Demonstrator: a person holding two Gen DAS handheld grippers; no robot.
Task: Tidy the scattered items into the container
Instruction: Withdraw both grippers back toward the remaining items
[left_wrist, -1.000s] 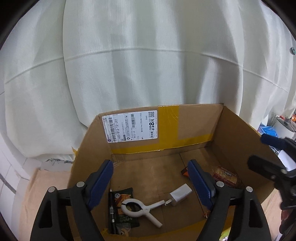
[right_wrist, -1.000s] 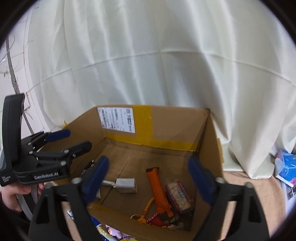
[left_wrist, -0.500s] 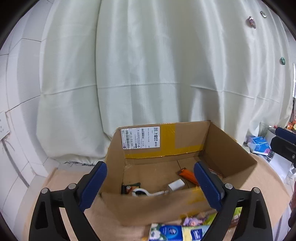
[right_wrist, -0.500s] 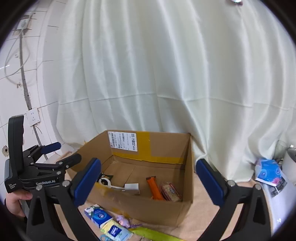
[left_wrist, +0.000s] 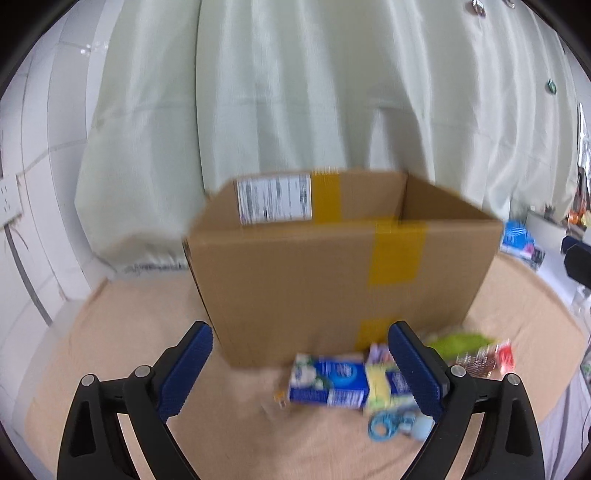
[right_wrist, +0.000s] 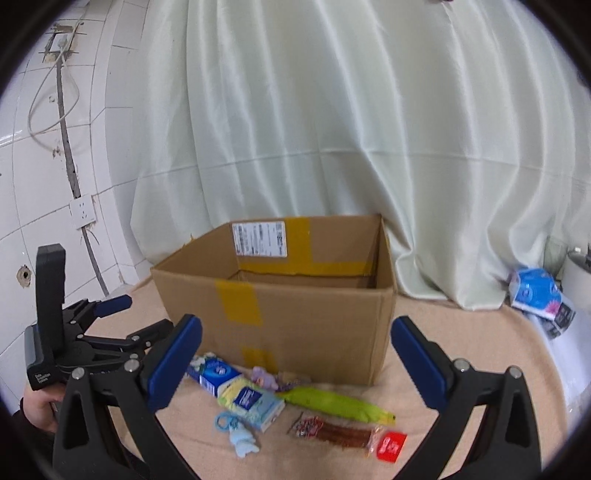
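An open cardboard box (right_wrist: 314, 317) with yellow tape stands on a beige cloth; it also shows in the left wrist view (left_wrist: 295, 280). In front of it lie a blue tissue pack (right_wrist: 212, 373), a yellow-blue tissue pack (right_wrist: 255, 402), a purple toy (right_wrist: 264, 378), a green packet (right_wrist: 336, 400), a red snack strip (right_wrist: 347, 435) and a light blue keyring toy (right_wrist: 240, 439). My right gripper (right_wrist: 295, 365) is open and empty, above these items. My left gripper (left_wrist: 299, 373) is open and empty, near the blue tissue pack (left_wrist: 328, 382); it also shows in the right wrist view (right_wrist: 110, 325).
A white curtain (right_wrist: 332, 129) hangs behind the box. A blue patterned pack (right_wrist: 535, 293) lies at the far right by the cloth's edge. A tiled wall with a socket (right_wrist: 83, 212) is at the left.
Both grippers have pulled back and dropped from over the box's inside to low in front of it. The scattered items on the cloth have come into view. Both stay open.
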